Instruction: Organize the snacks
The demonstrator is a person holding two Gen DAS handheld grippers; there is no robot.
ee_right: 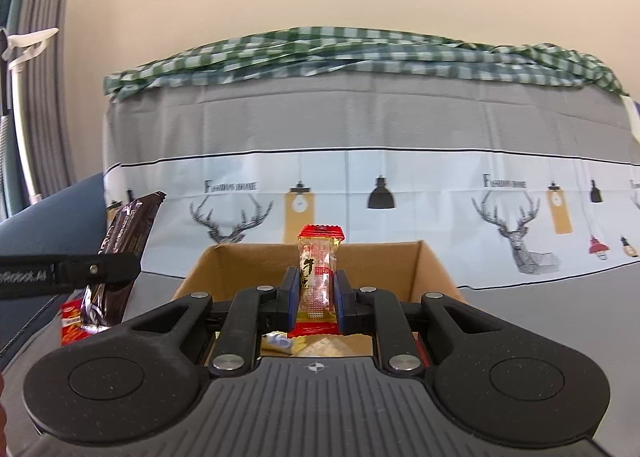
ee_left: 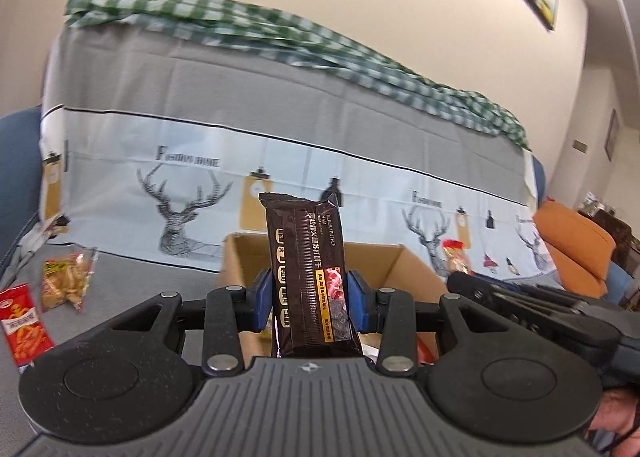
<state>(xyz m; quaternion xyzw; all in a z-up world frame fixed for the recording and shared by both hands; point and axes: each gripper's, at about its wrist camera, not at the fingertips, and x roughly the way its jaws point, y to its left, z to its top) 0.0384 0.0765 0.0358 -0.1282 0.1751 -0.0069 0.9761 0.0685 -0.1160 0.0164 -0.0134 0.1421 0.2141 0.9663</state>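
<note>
Where "BLACK TRUFFLE" marks dark packet (ee_left: pixel 310 281), "Fashion home" cloth (ee_left: pixel 188 161) behind

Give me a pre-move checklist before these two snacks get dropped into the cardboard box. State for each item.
1. Left gripper grips the dark cracker packet, upright between its fingers: ok.
2. Right gripper grips the small red-ended snack, upright: ok.
3. Cardboard box open at the top: ok.
4. Room left in the box: cannot tell; a few wrappers show at its bottom, most of the floor is hidden by the grippers.
5. The two grippers apart from each other: ok, side by side with a gap.
6. Loose snacks left outside, the red packet and the clear bag on the grey cover: not ok, not yet packed.
</note>
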